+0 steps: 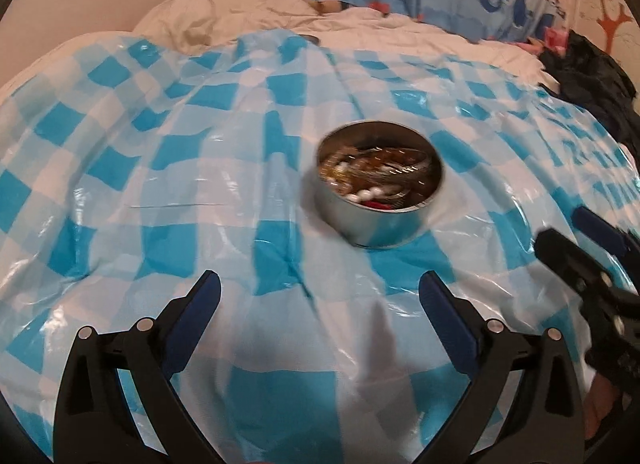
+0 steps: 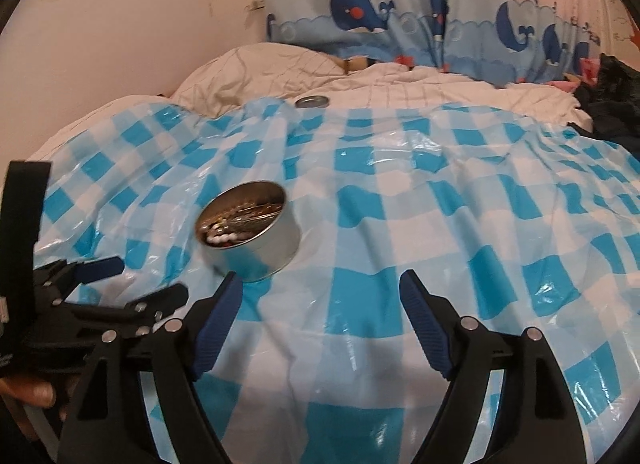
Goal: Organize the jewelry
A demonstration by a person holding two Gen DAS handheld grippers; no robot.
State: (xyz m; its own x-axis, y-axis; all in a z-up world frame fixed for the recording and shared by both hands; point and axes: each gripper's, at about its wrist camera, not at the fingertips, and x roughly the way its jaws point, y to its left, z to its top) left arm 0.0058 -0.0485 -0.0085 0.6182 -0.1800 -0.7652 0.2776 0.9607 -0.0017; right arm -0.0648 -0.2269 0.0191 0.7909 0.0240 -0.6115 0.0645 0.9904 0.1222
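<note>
Tin (image 1: 378,193) sits upright on the checked plastic sheet (image 1: 200,183) spread over the bed, mouth up, lid off. A round metal disc that looks like the lid (image 2: 313,102) lies well apart at the sheet's far edge. The tin is round, so it has no long axis; its axis is vertical, tilted a little where the soft bedding sags.

Inside is a tangled heap of jewelry (image 1: 372,177): white beads, gold-toned chain, something red. Individual pieces are too blurred to tell apart.

Handling, as a judgement:
- Tin: thin metal, light, rigid, smooth wall, likely slippery. Pinch across the rim or wall; it may tip on the soft base.
- Jewelry: light, limp, snag-prone. Pulling one strand probably drags others. Take a bead strand at a free loop near the top.
- Sheet: slick and crinkly, so the tin can slide.

Left hand-held gripper (image 1: 320,288): fingers wide apart, nothing between, tin ahead and slightly right. Right hand-held gripper (image 2: 320,288): also spread, nothing held, tin just beyond its left finger.
</note>
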